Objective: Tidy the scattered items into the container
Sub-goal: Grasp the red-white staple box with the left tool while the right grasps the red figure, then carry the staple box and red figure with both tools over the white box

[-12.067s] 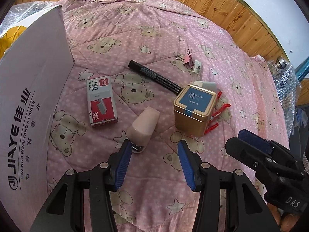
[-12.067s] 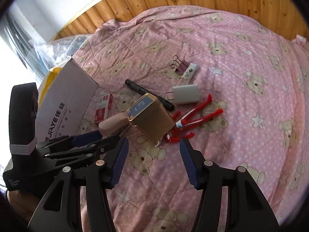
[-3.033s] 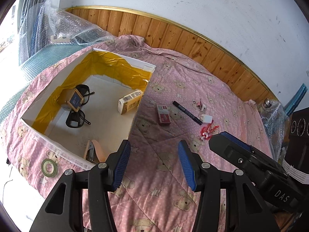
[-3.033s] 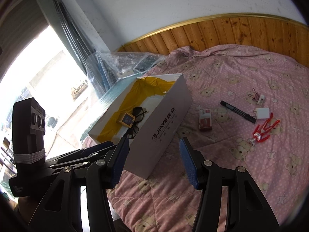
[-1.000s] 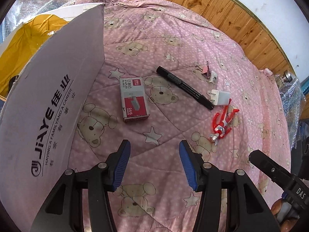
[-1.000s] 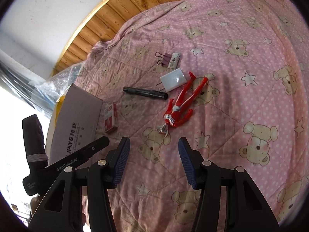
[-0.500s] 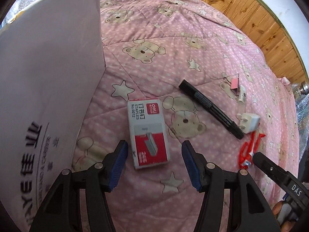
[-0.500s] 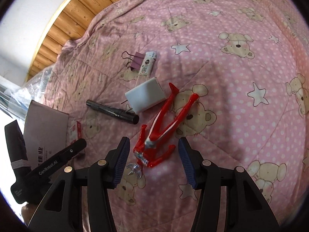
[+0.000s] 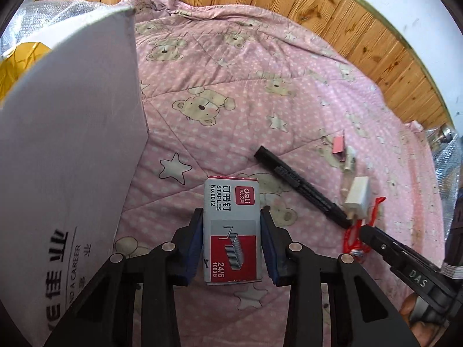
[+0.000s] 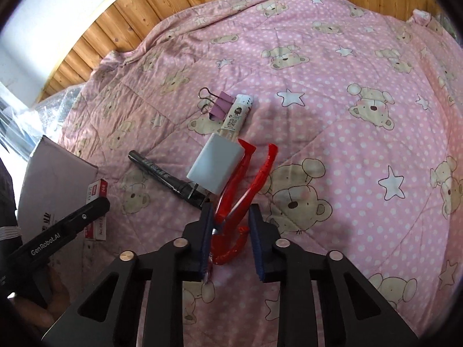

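A grey and red staples box (image 9: 231, 231) lies on the pink bear quilt (image 9: 260, 101), and my left gripper (image 9: 231, 211) is shut on its two long sides. Just to the left rises the white cardboard container (image 9: 66, 144), yellow inside. In the right wrist view a red toy figure (image 10: 246, 173) lies on the quilt with its legs pointing away. My right gripper (image 10: 230, 206) is shut on the figure's body. The white charger (image 10: 217, 167) rests against the figure's leg.
A black marker (image 10: 162, 175) lies left of the charger. Beyond them lie a pink binder clip (image 10: 220, 104) and a small white tube (image 10: 237, 112). Wooden wall panelling (image 9: 347, 29) runs behind the bed, and bubble wrap (image 9: 445, 173) lies at the right edge.
Both grippers have dropped to the quilt and narrowed. The left one has taken hold of the staples box and the right one has taken hold of the red figure.
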The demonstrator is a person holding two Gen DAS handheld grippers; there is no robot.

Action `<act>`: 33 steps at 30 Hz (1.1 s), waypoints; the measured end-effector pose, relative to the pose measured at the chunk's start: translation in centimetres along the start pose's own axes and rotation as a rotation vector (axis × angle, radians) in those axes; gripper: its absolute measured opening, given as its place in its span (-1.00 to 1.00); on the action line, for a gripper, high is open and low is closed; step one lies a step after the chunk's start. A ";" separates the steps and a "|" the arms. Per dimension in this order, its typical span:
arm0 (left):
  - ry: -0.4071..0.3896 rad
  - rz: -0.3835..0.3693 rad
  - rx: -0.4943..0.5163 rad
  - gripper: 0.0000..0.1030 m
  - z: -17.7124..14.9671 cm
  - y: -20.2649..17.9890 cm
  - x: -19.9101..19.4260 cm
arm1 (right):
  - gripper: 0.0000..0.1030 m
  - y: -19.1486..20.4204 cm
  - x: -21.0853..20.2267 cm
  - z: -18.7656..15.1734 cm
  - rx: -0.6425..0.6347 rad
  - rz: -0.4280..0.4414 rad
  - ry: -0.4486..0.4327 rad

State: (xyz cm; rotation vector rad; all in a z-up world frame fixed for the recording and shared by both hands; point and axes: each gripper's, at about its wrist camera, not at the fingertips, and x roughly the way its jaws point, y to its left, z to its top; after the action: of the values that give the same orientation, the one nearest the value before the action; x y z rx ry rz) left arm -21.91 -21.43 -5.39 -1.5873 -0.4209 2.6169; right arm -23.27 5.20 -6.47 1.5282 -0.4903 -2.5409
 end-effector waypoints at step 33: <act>-0.037 -0.071 0.024 -0.26 -3.6 -1.1 -5.8 | -0.65 4.0 -2.7 -5.2 -0.063 0.062 0.037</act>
State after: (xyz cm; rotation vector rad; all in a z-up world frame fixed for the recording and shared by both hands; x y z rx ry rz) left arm -16.11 -20.73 -1.71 -1.4910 -0.4374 2.5916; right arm -17.61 1.11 -5.05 1.5109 -0.4410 -2.4534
